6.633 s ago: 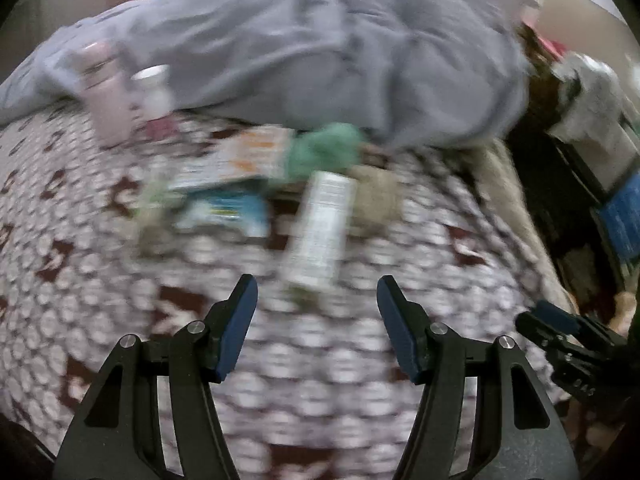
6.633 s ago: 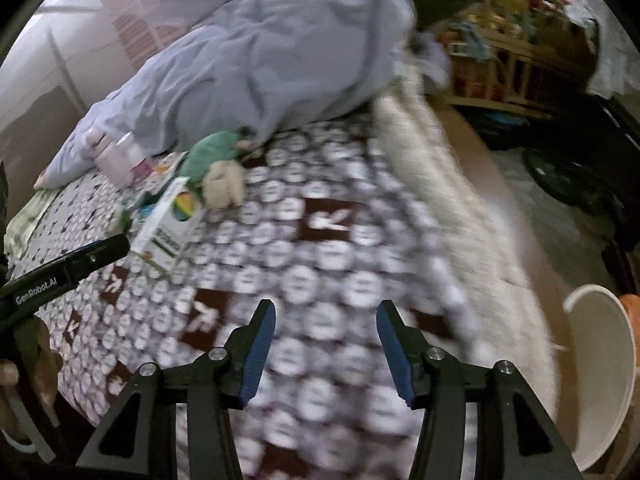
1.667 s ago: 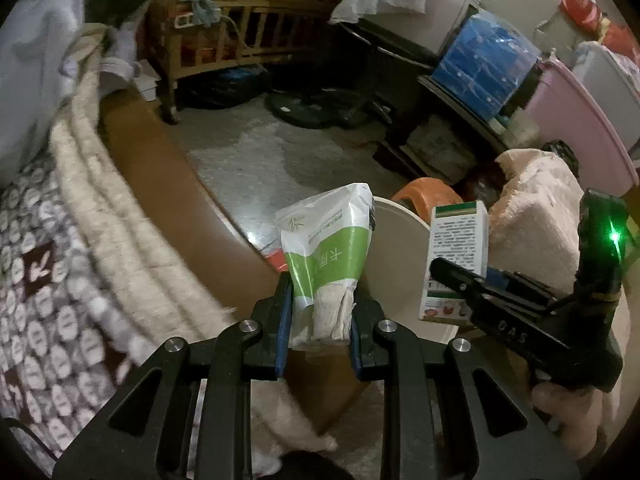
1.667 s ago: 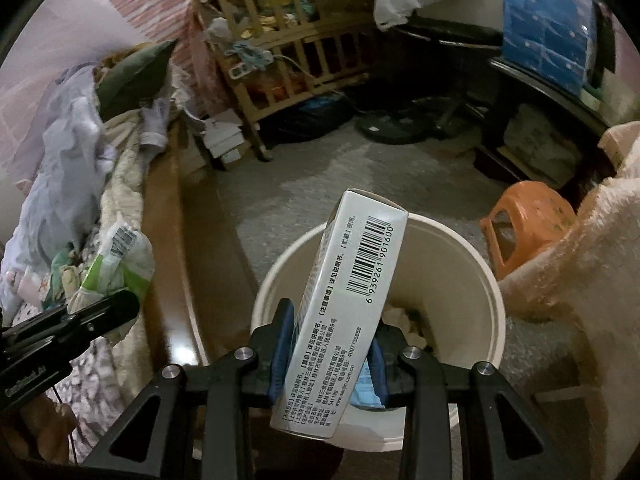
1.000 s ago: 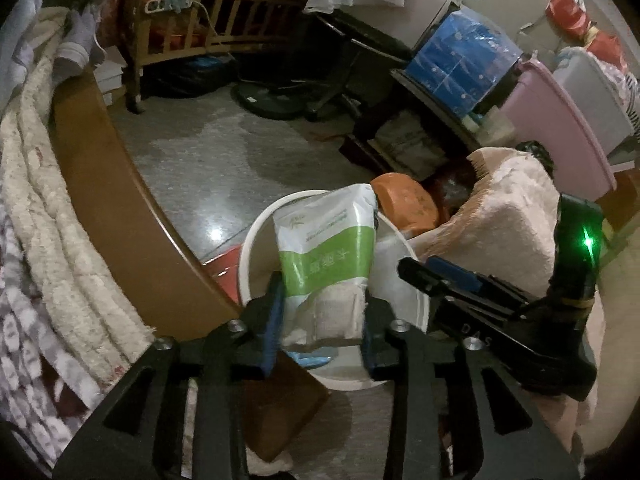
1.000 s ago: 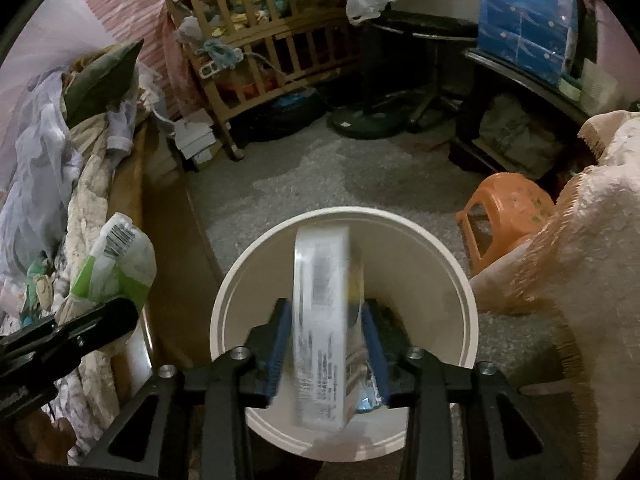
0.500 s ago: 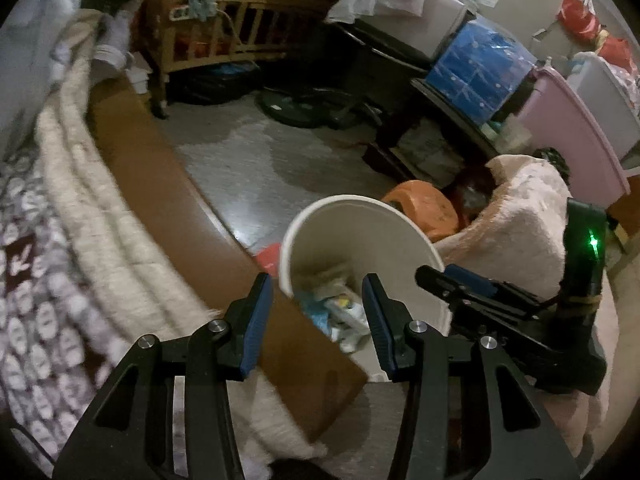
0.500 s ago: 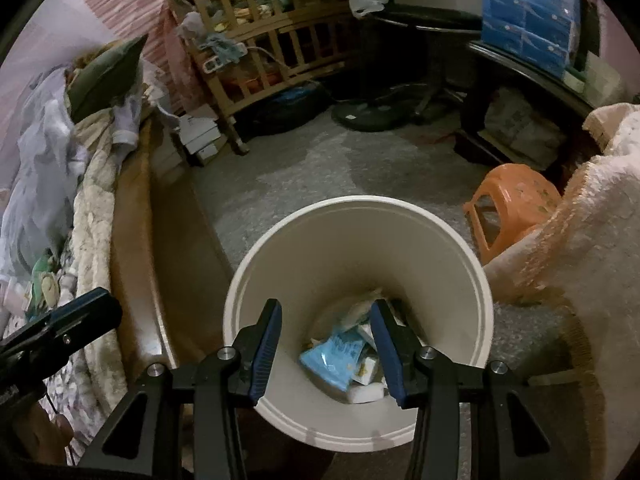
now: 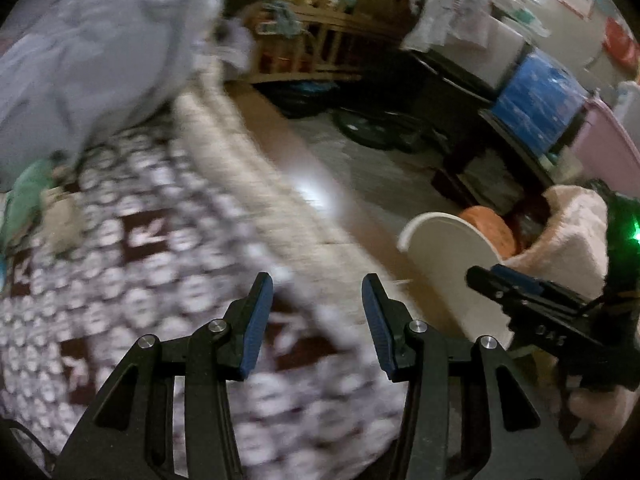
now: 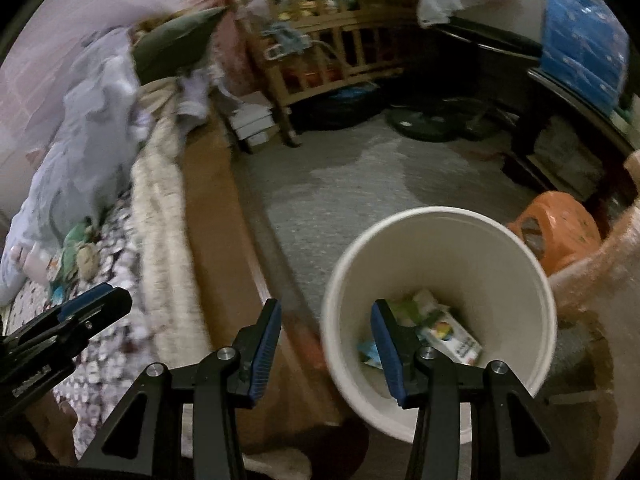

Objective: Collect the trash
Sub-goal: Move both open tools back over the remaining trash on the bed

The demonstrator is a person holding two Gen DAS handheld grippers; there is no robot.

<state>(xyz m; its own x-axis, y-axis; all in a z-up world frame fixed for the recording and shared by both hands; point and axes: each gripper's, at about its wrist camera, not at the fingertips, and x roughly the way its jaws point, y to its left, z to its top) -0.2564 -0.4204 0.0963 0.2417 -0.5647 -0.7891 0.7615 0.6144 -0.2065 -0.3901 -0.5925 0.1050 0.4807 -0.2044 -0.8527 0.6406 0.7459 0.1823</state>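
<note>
A white bin (image 10: 496, 240) stands on the floor beside the bed; it also shows in the left wrist view (image 9: 444, 248). Inside lie a white carton (image 10: 452, 338), a green-and-white packet (image 10: 416, 304) and other scraps. My right gripper (image 10: 325, 330) is open and empty, over the bin's left rim. My left gripper (image 9: 316, 308) is open and empty, over the patterned bedspread (image 9: 132, 264) near the bed edge. Several trash items (image 10: 68, 260) lie on the bed far left, seen blurred in the left wrist view (image 9: 28, 196).
A grey quilt (image 9: 100, 48) is heaped at the head of the bed. The brown bed frame (image 10: 212, 216) runs between the bed and the floor. An orange stool (image 10: 560, 228) stands behind the bin, and a wooden crib (image 10: 332, 52) at the back.
Both grippers dropped their items, the packet and the carton, into the bin and opened. The left gripper has swung left, back over the bed. The right gripper has shifted left of the bin.
</note>
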